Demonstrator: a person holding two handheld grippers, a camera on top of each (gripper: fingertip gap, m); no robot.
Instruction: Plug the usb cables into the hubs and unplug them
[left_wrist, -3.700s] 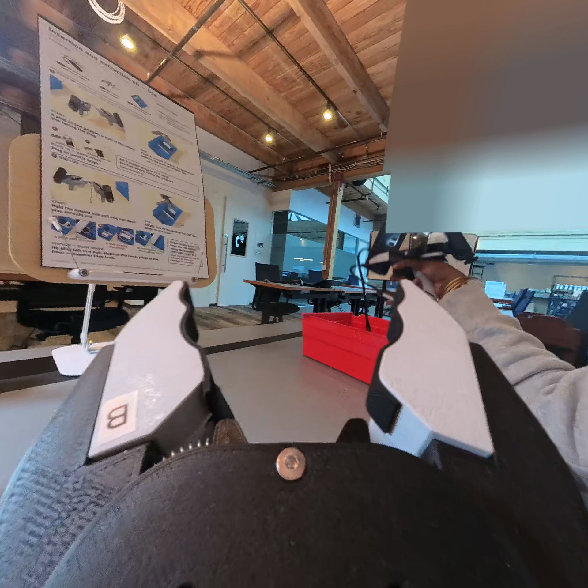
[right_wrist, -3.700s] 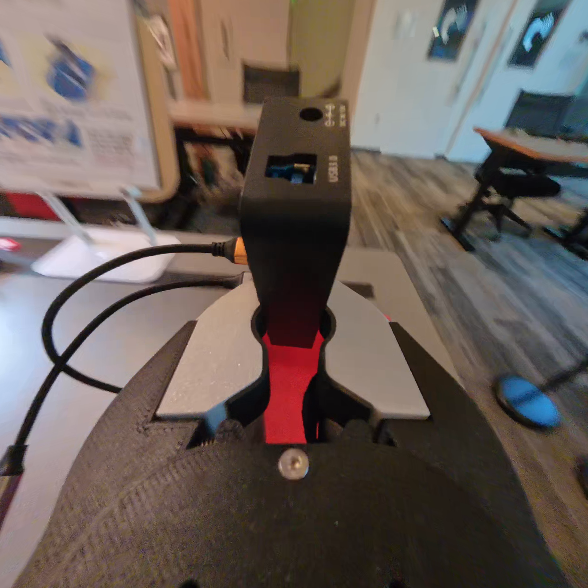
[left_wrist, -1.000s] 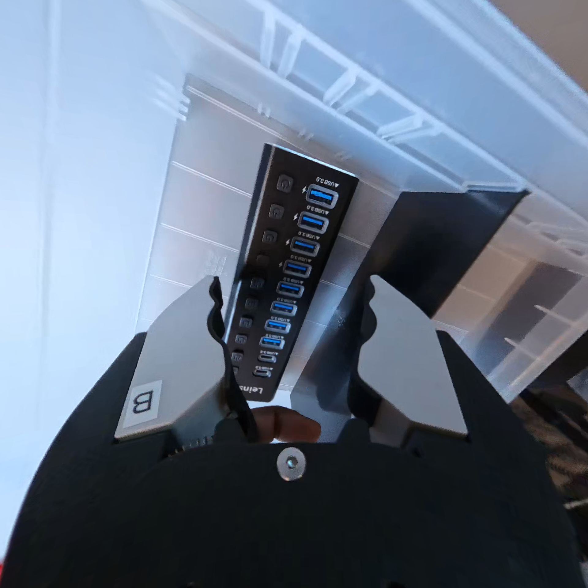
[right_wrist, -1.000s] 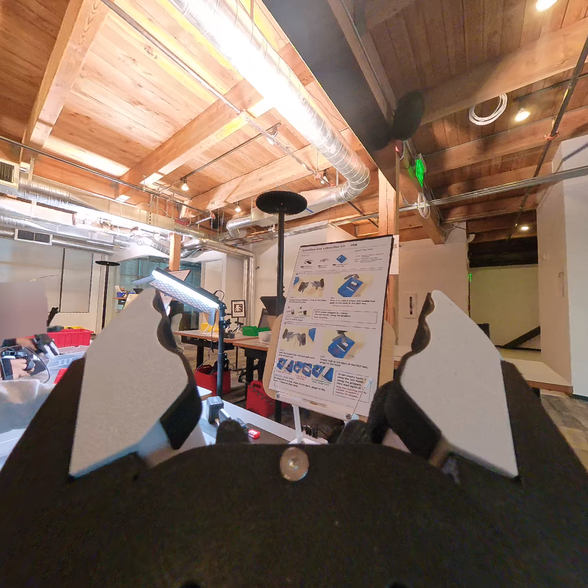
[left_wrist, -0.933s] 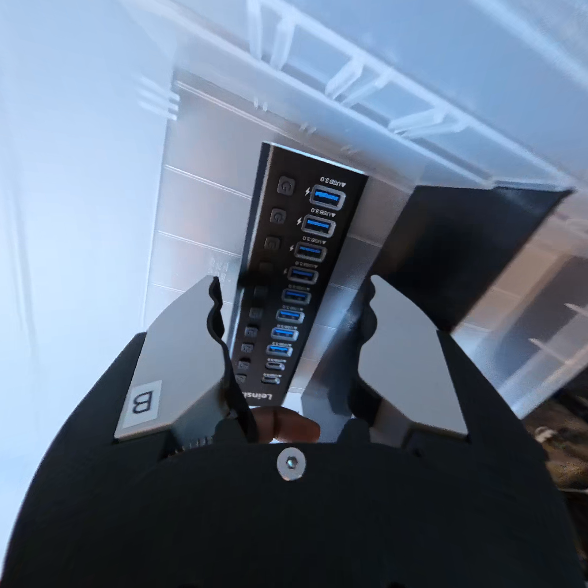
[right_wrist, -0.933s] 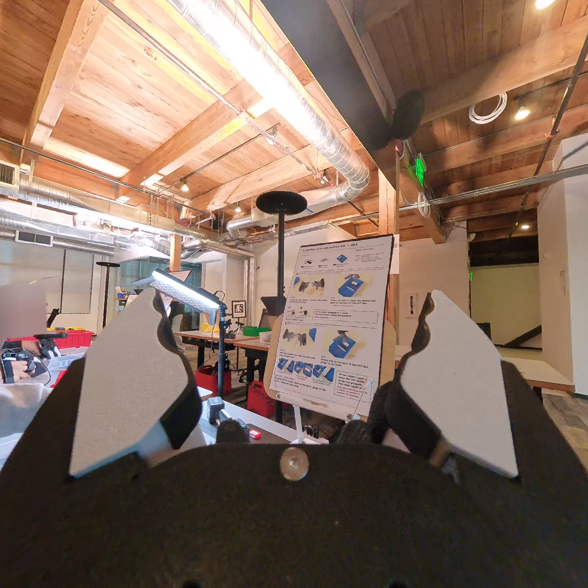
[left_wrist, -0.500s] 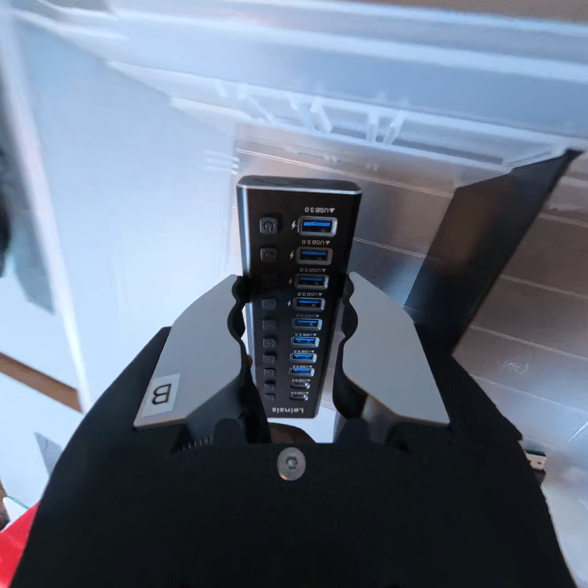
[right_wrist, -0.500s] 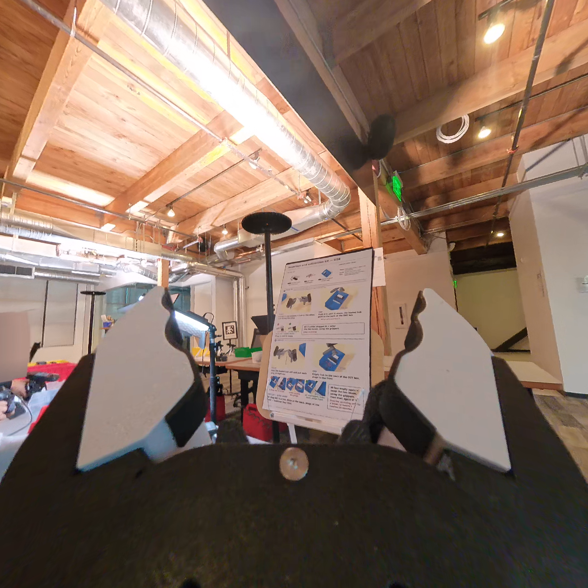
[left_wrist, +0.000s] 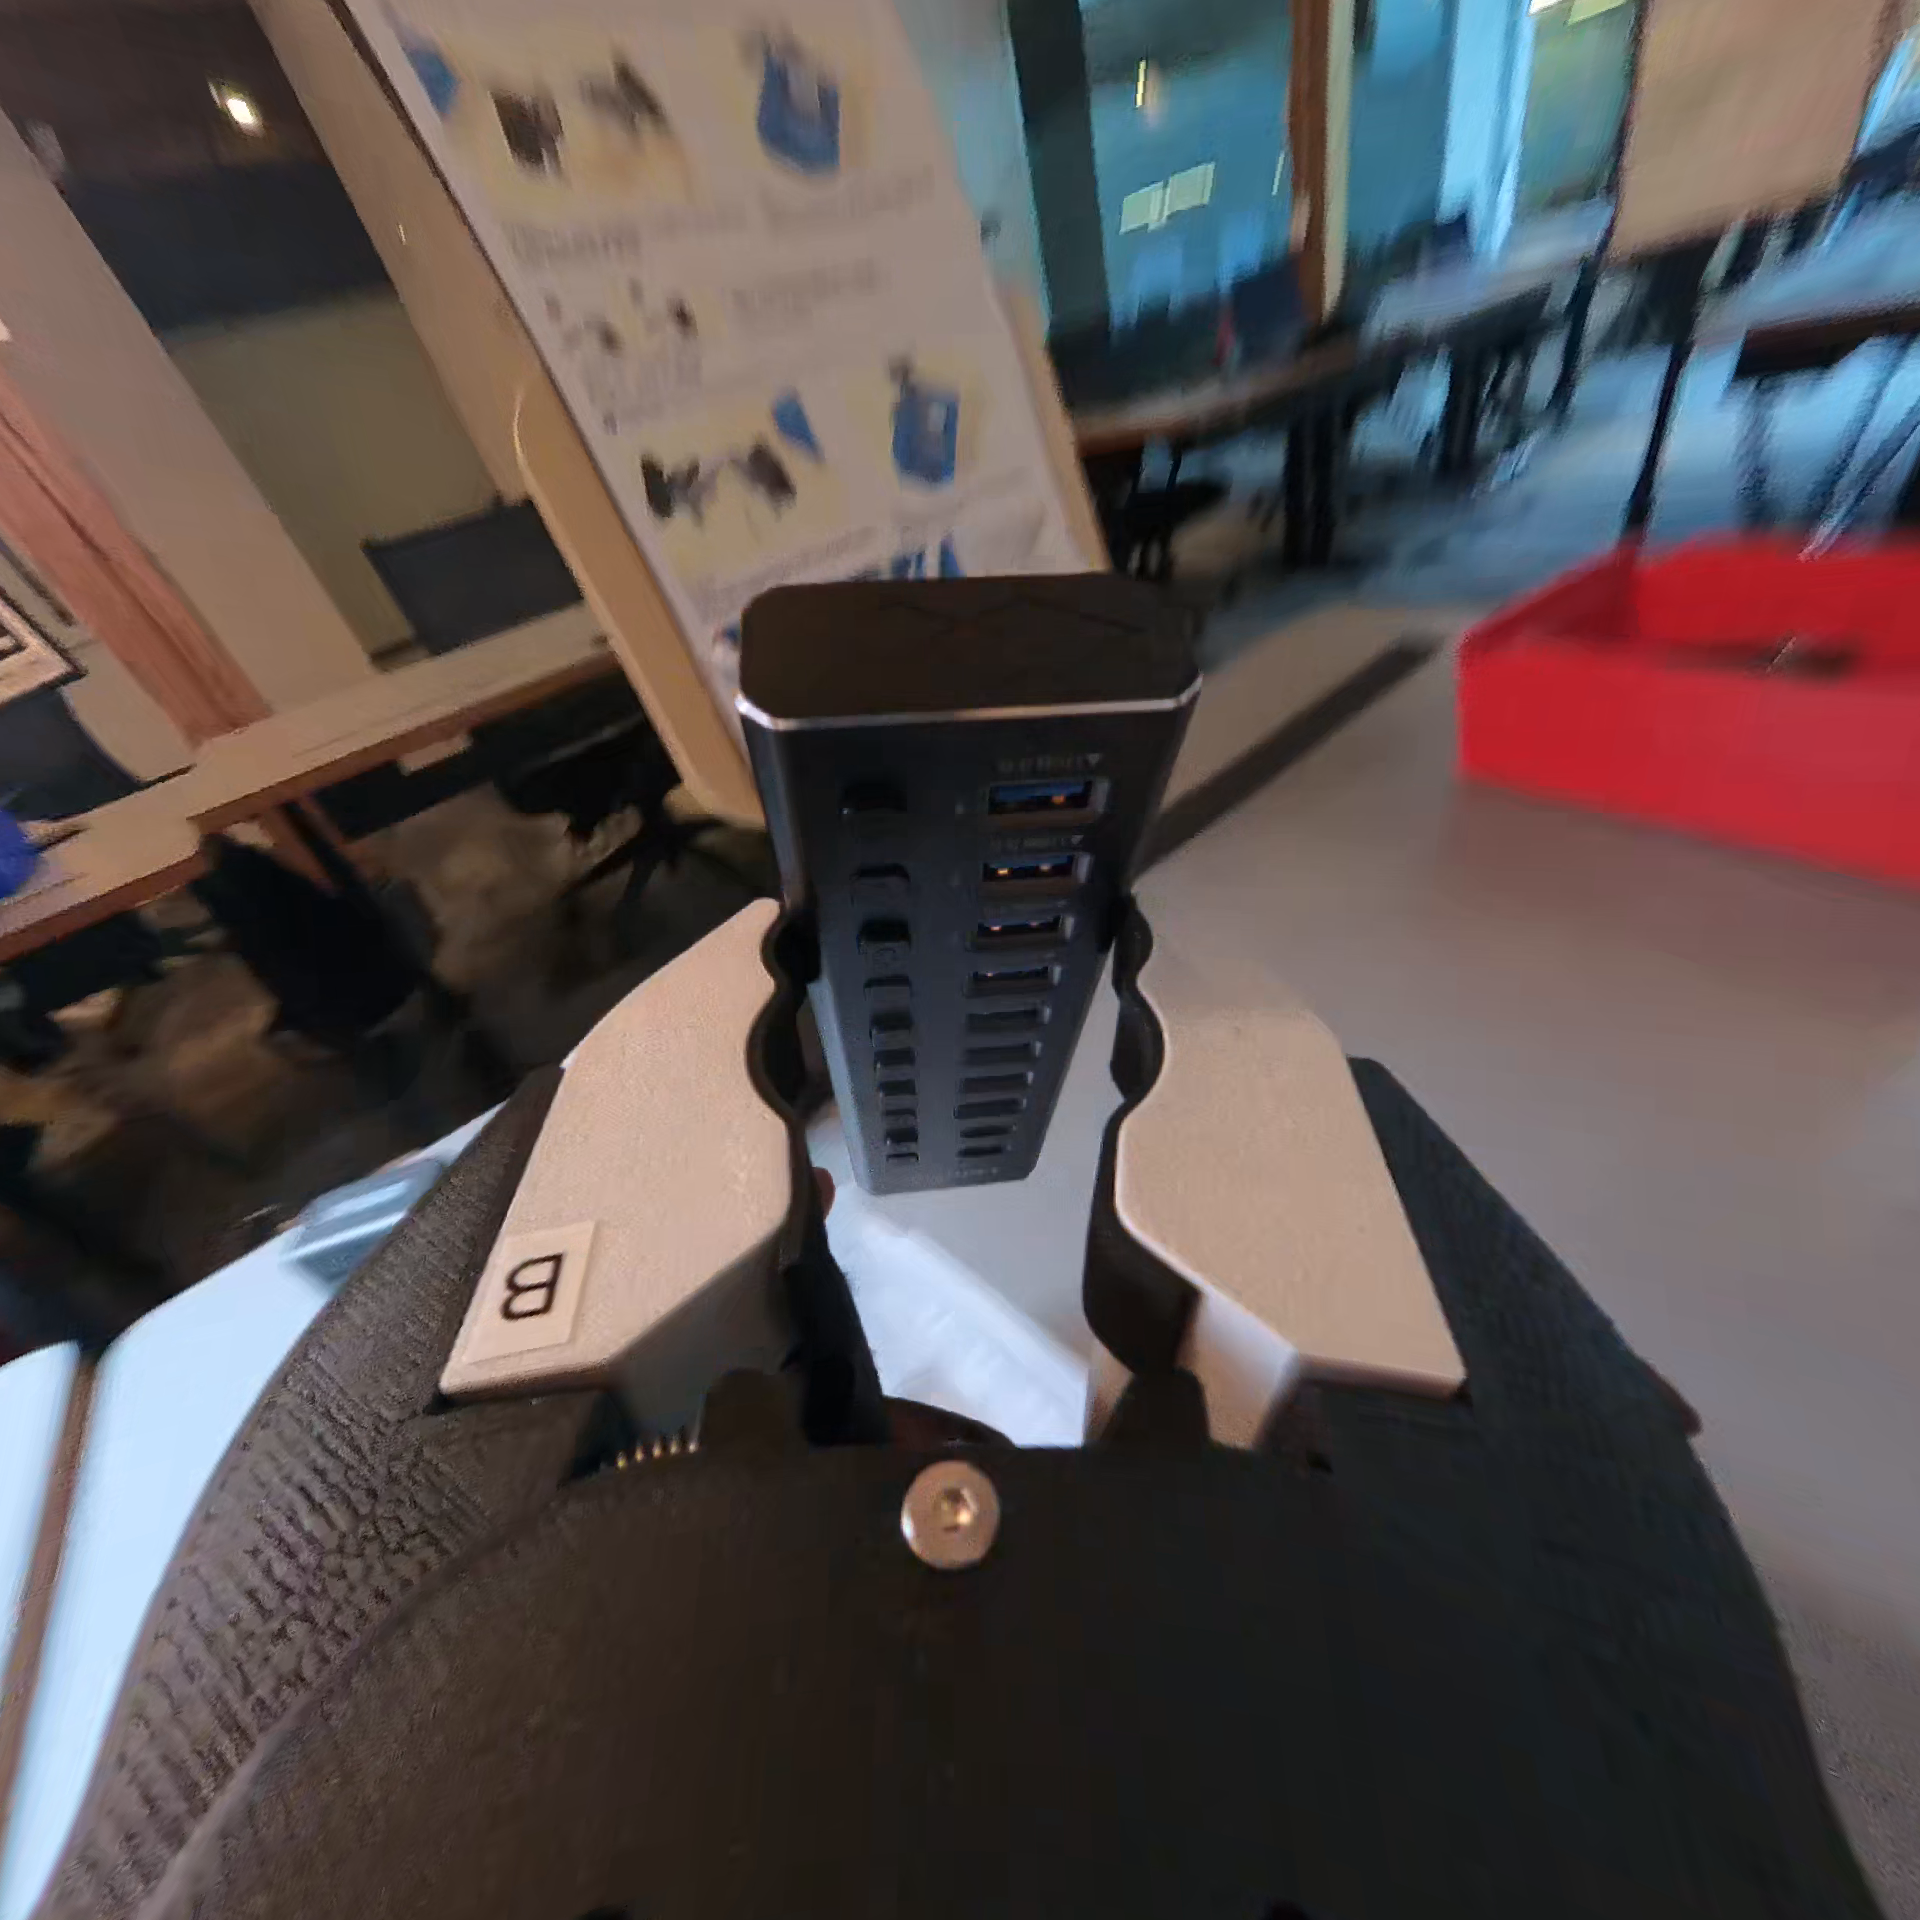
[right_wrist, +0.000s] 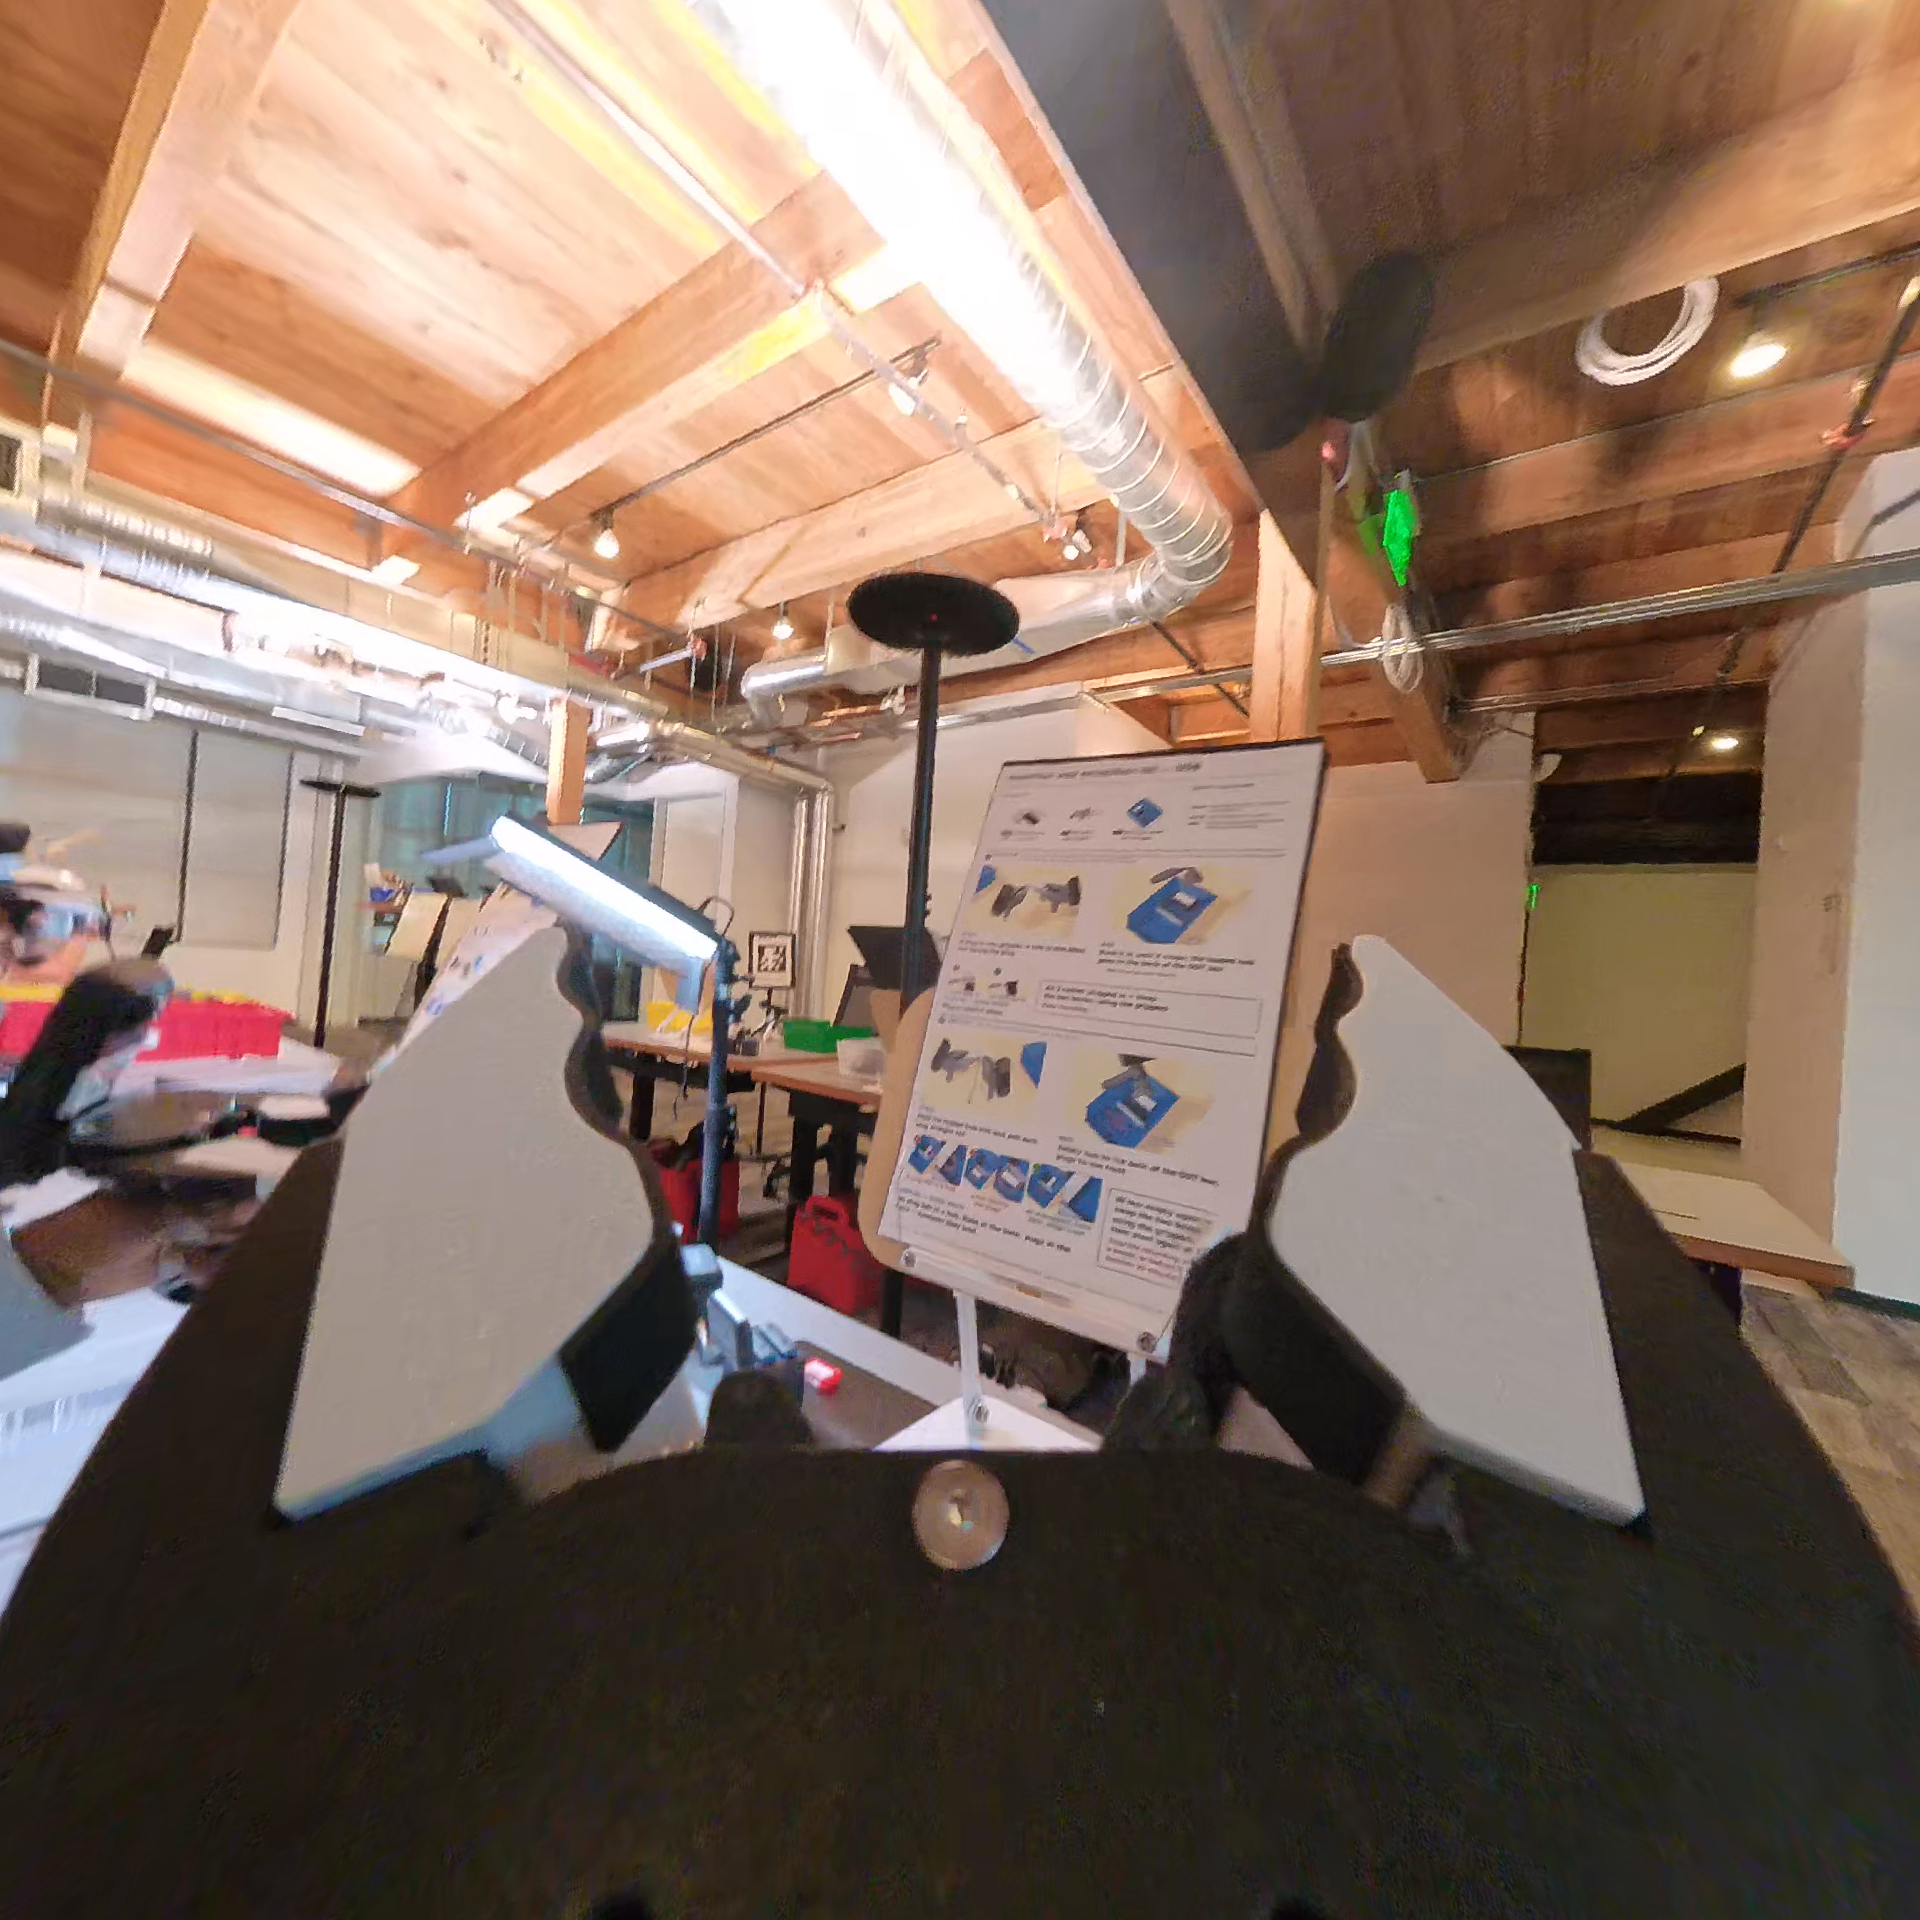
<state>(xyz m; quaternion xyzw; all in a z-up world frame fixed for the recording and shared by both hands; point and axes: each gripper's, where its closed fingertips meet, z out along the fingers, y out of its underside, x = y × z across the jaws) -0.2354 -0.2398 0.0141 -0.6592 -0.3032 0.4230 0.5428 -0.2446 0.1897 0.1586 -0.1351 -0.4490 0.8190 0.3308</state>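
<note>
In the left wrist view the left gripper (left_wrist: 951, 940) is closed on a black hub (left_wrist: 961, 883), its two grey fingers (left_wrist: 665, 1143) pressing the hub's long sides about halfway along. The hub points away from the camera, end cap up, with its port face toward the lens: a column of blue ports on the right, a column of buttons on the left. No cable is in any port that shows. Behind it, blurred, stand an instruction board (left_wrist: 748, 312), a grey table (left_wrist: 1507, 1039) and a red bin (left_wrist: 1704, 707) to the right.

In the right wrist view the right gripper (right_wrist: 961, 987) is spread wide and holds nothing. It tilts up toward the wooden ceiling (right_wrist: 520, 260). The same instruction board (right_wrist: 1112, 1008) stands on its stand between the fingers, well beyond them. A lit lamp bar (right_wrist: 603, 894) is to the left, and tables farther back.
</note>
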